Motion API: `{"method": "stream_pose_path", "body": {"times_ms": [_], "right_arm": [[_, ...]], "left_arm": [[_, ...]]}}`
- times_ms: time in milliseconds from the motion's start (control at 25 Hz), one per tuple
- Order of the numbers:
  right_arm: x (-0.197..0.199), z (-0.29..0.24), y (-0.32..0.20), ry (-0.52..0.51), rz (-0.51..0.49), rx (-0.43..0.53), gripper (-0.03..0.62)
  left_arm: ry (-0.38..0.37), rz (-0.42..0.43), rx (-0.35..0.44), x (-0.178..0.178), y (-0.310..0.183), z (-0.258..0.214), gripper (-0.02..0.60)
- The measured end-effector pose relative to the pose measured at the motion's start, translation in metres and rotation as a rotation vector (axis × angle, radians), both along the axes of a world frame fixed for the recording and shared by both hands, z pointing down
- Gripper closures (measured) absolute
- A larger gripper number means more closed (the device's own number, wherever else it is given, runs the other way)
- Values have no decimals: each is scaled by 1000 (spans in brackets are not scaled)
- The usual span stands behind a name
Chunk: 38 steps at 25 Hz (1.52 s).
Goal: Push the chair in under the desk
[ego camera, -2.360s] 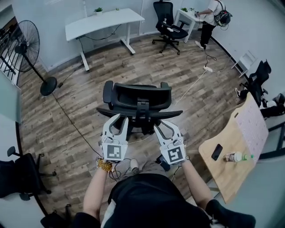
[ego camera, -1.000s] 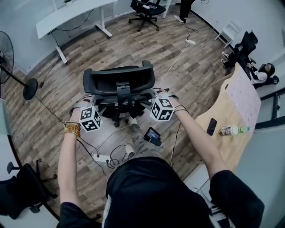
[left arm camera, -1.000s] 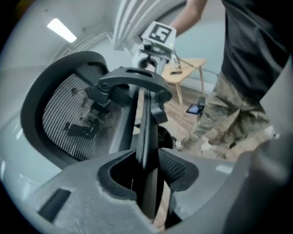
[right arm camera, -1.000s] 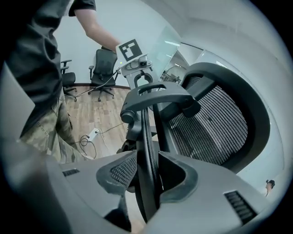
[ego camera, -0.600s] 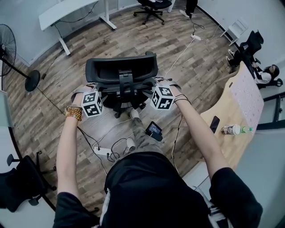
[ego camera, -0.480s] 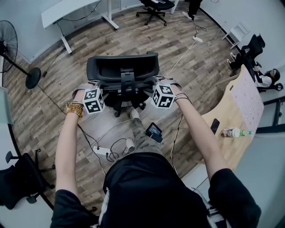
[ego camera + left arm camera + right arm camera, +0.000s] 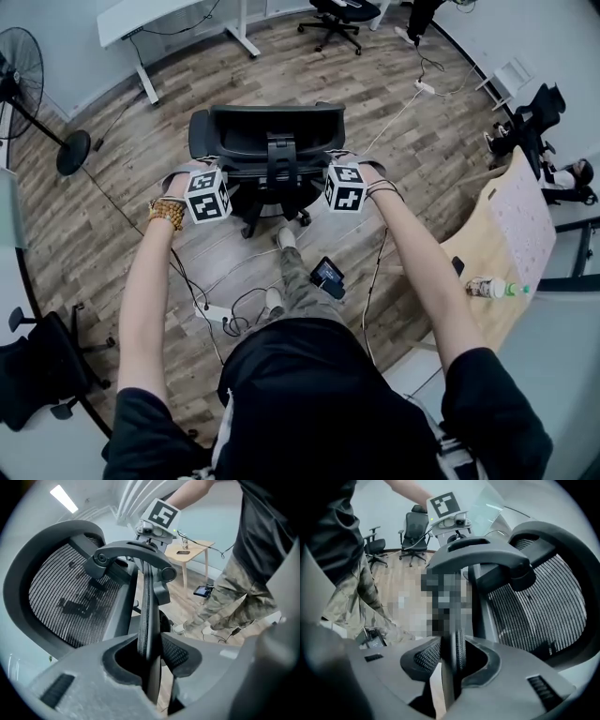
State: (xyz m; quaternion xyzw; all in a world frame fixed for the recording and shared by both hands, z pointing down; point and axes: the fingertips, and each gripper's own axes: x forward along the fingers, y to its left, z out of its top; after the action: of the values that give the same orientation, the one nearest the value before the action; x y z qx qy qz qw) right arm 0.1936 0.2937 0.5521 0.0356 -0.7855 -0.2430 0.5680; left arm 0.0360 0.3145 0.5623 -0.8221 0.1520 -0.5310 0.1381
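Note:
The black mesh office chair (image 7: 267, 141) stands on the wood floor with its back toward me. My left gripper (image 7: 220, 174) is shut on the left edge of the chair's backrest (image 7: 61, 592), and the thin rim sits between its pads (image 7: 180, 653). My right gripper (image 7: 330, 172) is closing on the right edge of the same backrest (image 7: 539, 606), with the rim between its pads (image 7: 424, 660). Each gripper view shows the other gripper's marker cube across the chair: the right gripper (image 7: 159, 515) and the left gripper (image 7: 445, 508). A white desk (image 7: 159, 14) stands beyond the chair.
A standing fan (image 7: 28, 84) is at the far left. A wooden desk (image 7: 511, 225) at the right carries a bottle (image 7: 492, 286) and a phone (image 7: 457, 265). Cables and a power strip (image 7: 211, 314) lie by my feet. Other black chairs (image 7: 37, 366) stand around.
Both grippers, earlier open and short of the chair, have taken hold of the backrest's two sides. Over the last second the chair has moved away from me and my arms have stretched out.

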Motion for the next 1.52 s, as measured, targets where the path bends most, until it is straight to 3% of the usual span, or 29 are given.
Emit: {"method": "stream_pose_path", "body": {"times_ms": [120,400,1040,1320,1520], "right_arm": [[-3,-1,-1,-32,-14,-38,484],[-5,2,-5,-85,-32,-7,487],[-6,9,-38,-57,-24,-52,482],[-9,5,-66,-47,-22,-54,484],[-9,7,-75,-45,-29,-47,484]], "left_arm": [[1,4,5,-1,-2,-1,453],[-13,1,3,-3,-8,4,453],[-27,-24,21,-3,-36,7,451],[-25,-37,-21,-5,-63,5,451],[-25,-30,10,-5,-71,5,453]]}}
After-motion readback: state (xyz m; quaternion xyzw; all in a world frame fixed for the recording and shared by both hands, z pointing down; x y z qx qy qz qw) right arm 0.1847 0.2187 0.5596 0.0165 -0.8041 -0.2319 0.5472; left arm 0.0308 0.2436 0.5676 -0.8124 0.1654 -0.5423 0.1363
